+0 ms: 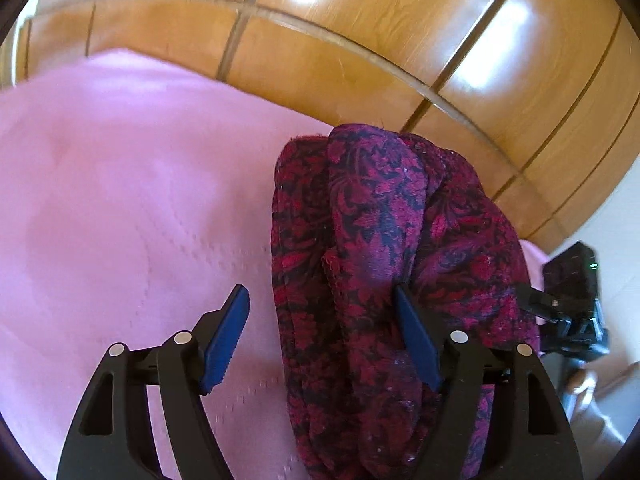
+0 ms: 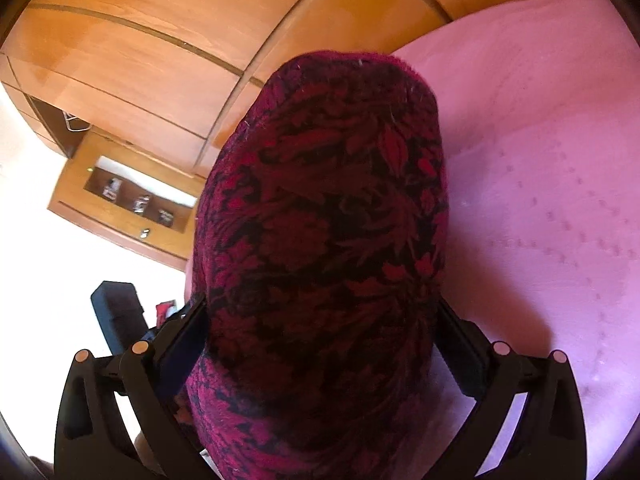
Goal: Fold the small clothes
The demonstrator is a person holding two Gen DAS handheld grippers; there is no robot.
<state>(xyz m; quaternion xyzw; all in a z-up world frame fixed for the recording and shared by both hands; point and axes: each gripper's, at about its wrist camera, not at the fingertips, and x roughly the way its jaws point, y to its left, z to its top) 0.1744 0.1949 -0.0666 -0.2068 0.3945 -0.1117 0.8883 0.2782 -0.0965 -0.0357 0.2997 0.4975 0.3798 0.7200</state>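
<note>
Left gripper: black frame, blue pads, jaws standing apart; the left pad sits over bare cover, the right pad against the side of the cloth, nothing pinched between them.

Right gripper: black frame, jaws spread wide, one finger on each side of the cloth bundle; whether the pads press on it cannot be told.

Garment: small knit piece, dark red and black floral pattern, bunched in soft folds, lying on the bed cover and running from between the fingers away toward the far edge.

Bed cover: pink, faintly quilted, under the garment.

Wooden panelling: glossy, tan, with dark seams, beyond the bed.

Recessed shelf: wooden, holding small dark items, far left in the right wrist view.
</note>
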